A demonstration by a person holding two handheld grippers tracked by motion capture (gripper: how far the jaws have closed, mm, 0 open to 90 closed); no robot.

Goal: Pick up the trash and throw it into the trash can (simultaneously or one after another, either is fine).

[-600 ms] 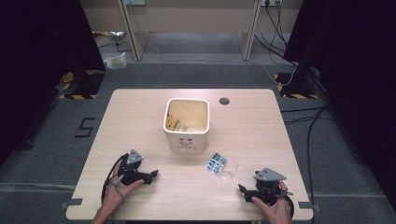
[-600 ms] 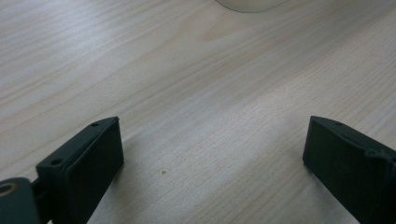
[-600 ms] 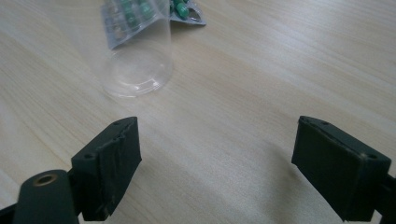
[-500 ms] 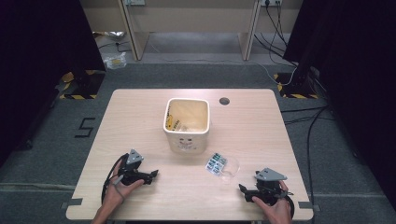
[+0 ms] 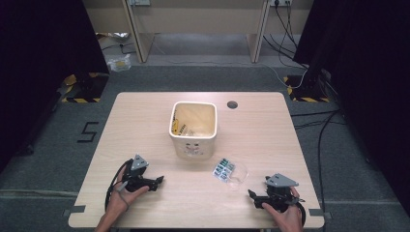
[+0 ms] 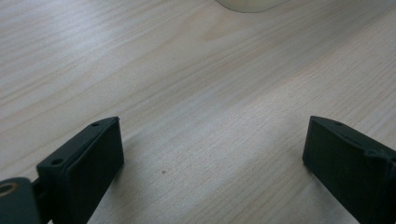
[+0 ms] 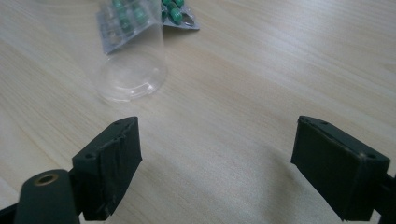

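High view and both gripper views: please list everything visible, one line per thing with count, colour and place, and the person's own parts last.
table: one, light wood, centre of the high view.
bin: one, cream, mid-table, upright, with some yellow-marked items inside.
blister pack: one, silver foil with green capsules, right of the bin and nearer the person.
clear plastic cup: one, transparent, lying on its side over the blister pack.
round hole: one, dark, in the tabletop near the far edge.
desk: one, beige, beyond the table.
left gripper: one, black, near-left of the table, open over bare wood.
right gripper: one, black, near-right, open, short of the cup.
hands: two, at the near edge.
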